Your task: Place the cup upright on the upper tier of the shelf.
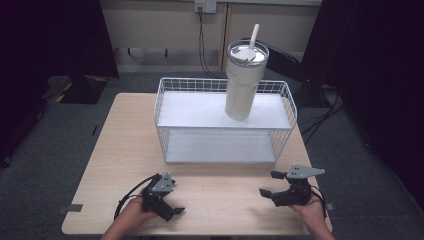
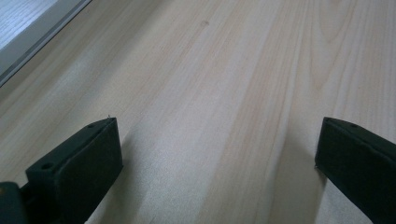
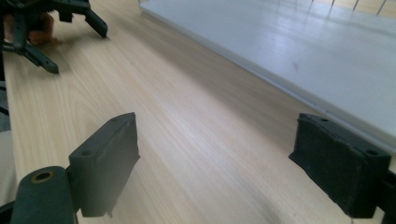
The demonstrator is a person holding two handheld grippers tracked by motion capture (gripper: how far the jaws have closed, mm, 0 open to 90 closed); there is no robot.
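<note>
A cream tumbler (image 1: pixel 239 85) with a lid and straw stands upright on the upper level of a white wire rack (image 1: pixel 159 107) at the back of the wooden table (image 1: pixel 125 135). My left gripper (image 1: pixel 174 194) rests near the front edge on the left, open, with bare wood between its jaws (image 2: pixel 217 154). My right gripper (image 1: pixel 270 183) sits at the front right, also open over bare wood (image 3: pixel 217 158). Both are well short of the rack. In the right gripper view the left gripper (image 3: pixel 56 28) shows at the top left.
The rack's lower white board (image 1: pixel 220 147) faces the grippers; its edge shows in the left gripper view (image 2: pixel 28 23) and right gripper view (image 3: pixel 289 42). Cables (image 1: pixel 202 40) hang behind the table. Dark floor surrounds it.
</note>
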